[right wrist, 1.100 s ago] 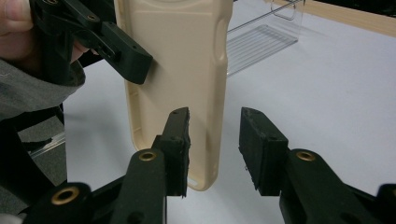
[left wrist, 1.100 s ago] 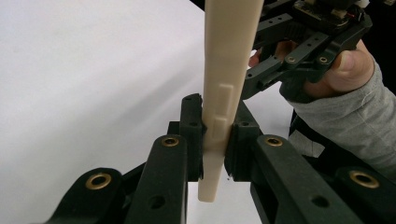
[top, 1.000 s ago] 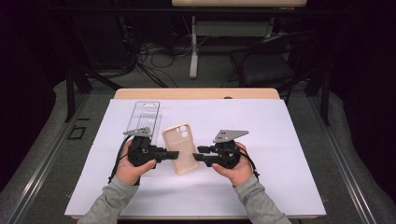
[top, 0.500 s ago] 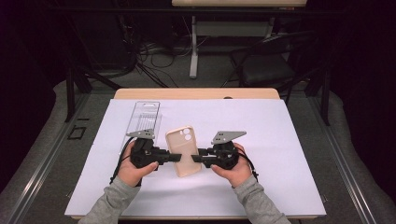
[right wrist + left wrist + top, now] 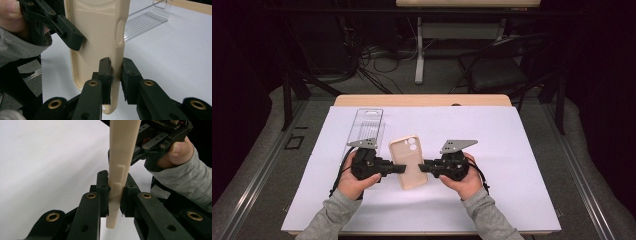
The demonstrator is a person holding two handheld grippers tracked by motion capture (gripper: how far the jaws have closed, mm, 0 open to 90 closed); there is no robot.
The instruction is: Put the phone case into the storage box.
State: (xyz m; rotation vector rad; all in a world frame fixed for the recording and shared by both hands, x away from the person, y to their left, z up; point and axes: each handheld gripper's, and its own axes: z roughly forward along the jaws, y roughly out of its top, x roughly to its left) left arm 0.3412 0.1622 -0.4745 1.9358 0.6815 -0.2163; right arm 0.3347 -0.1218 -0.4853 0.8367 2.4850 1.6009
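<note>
A beige phone case (image 5: pixel 408 160) is held just above the white sheet between my two grippers, camera cut-out at the far end. My left gripper (image 5: pixel 399 169) is shut on the case's left edge; in the left gripper view its pads (image 5: pixel 103 192) pinch the thin wall of the case (image 5: pixel 120 157). My right gripper (image 5: pixel 422 167) grips the opposite edge. Its jaws have just been closing, and in the right gripper view the wall of the case (image 5: pixel 97 32) sits pressed between its pads (image 5: pixel 105 72). The left gripper (image 5: pixel 72 35) bites the far edge there.
A clear plastic package (image 5: pixel 365 127) lies flat on the white sheet (image 5: pixel 512 150) behind the left hand; it also lies past the case (image 5: pixel 145 22). The sheet covers a wooden table. Beyond it are cables, a chair and dark floor.
Both hands and the case stay almost where they were. The right gripper's jaws have drawn in on the case's right edge.
</note>
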